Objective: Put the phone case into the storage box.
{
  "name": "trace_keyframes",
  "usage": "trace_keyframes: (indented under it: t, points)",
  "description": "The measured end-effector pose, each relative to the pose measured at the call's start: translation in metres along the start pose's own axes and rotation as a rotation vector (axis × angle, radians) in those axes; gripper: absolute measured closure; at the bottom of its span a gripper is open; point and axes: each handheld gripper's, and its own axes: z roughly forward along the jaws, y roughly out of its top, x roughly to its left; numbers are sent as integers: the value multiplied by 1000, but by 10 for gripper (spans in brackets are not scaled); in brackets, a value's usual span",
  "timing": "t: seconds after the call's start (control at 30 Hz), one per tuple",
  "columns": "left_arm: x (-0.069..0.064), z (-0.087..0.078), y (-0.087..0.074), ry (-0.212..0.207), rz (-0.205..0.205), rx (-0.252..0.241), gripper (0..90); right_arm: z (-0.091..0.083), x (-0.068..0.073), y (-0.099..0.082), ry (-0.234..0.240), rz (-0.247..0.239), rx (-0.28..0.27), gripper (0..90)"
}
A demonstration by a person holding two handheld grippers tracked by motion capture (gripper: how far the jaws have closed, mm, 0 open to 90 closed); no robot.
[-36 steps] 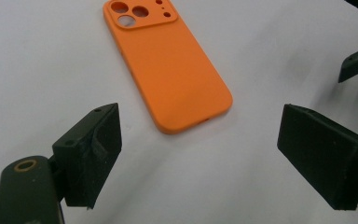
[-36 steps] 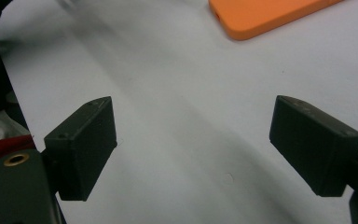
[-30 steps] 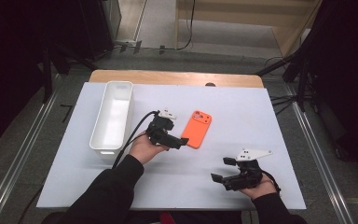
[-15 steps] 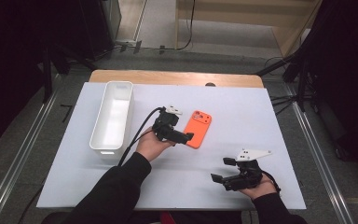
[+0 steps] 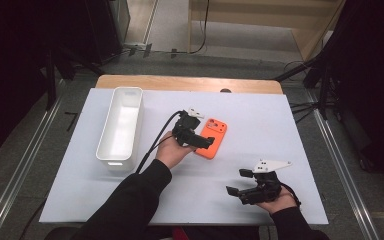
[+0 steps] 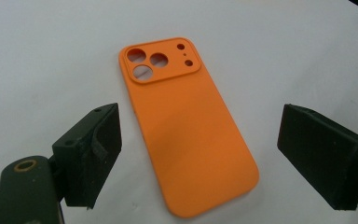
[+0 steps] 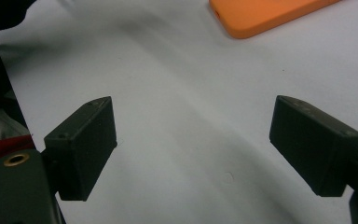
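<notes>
left gripper (image 5: pixel 206 143): jaws wide apart, right over the orange phone case (image 5: pixel 212 137) mid-table | right gripper (image 5: pixel 240 186): also spread, near the front edge | white bin (image 5: pixel 121 126) left side

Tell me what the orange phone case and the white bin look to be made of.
Orange phone case: likely silicone or soft matte plastic; its surface is even, without glare, with rounded edges and moulded camera cut-outs.
White bin: probably hard plastic with a slight sheen; thin, smooth walls and a rounded rim, brightly lit inside. Neither can be confirmed by look alone.
</notes>
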Motion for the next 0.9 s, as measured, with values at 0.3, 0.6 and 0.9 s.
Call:
trace_keyframes:
  t: [0.3, 0.6, 0.9]
  points:
    - [-4, 12, 5, 25, -45, -24, 134, 0, -1, -1, 0, 2, 1, 134]
    - [-12, 23, 11, 54, -40, -19, 132, 1, -2, -1, -7, 4, 10, 134]
    - [-17, 34, 14, 83, -52, -21, 89, 1, -2, -1, -8, 6, 14, 134]
